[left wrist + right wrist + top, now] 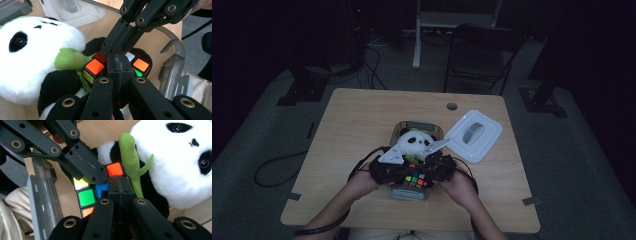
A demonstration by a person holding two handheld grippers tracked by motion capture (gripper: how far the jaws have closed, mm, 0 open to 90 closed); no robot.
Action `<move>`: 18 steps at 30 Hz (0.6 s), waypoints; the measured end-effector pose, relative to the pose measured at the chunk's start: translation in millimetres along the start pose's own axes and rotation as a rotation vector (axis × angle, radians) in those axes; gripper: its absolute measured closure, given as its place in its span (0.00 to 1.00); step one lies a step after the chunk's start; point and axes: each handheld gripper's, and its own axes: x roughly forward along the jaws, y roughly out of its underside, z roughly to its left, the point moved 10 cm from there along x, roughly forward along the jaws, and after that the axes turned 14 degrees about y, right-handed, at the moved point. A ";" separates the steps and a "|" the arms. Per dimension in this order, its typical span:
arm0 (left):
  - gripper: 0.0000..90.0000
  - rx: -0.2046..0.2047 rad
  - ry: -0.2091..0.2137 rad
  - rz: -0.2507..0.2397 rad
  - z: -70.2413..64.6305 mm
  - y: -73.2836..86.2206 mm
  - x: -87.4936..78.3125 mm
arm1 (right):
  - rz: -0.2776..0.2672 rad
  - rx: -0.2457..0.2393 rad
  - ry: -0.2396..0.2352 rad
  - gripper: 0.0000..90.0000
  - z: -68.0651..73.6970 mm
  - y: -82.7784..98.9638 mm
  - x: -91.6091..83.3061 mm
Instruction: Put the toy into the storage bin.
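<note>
High view: clear bin holding panda plush and puzzle cube; lid lying off beside it | left gripper and right gripper meeting jaws-closed over cube, gripping nothing visibly | packing or unpacking: uncertain

Seeing high view running dim, room edges sinking into black; gripper views showing bright, nearest jaws blurring.
</note>
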 end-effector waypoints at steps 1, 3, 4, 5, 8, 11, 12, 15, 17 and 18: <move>1.00 0.004 -0.005 0.003 -0.1 0.0 0.4 | -0.002 0.001 0.002 1.00 -0.1 0.1 0.4; 1.00 0.010 -0.013 0.011 0.5 0.0 1.0 | -0.001 0.002 0.004 1.00 -0.9 0.9 0.8; 1.00 0.012 -0.025 0.010 1.1 -0.5 1.8 | -0.006 0.004 0.004 1.00 -1.0 1.0 1.3; 1.00 0.014 -0.028 0.016 1.8 -0.4 2.2 | -0.006 0.008 0.008 1.00 -2.1 1.2 1.8; 1.00 0.029 -0.048 0.030 3.5 -0.6 2.9 | -0.008 0.018 0.021 1.00 -3.8 1.7 3.6; 1.00 0.020 -0.039 0.024 3.5 -0.7 2.4 | -0.009 0.019 0.021 1.00 -3.8 1.1 3.8; 1.00 0.016 -0.034 0.021 3.4 -0.8 2.2 | -0.011 0.020 0.021 1.00 -3.7 1.1 3.6; 1.00 0.005 -0.025 0.017 2.4 -2.7 0.2 | -0.018 0.033 0.006 1.00 -3.8 0.9 1.5; 1.00 -0.001 -0.013 -0.001 0.4 -7.0 -3.5 | -0.033 0.058 -0.038 1.00 -4.1 -0.7 -2.0; 1.00 -0.005 -0.009 -0.004 -0.8 -8.5 -5.0 | -0.037 0.073 -0.065 1.00 -4.5 -2.0 -5.1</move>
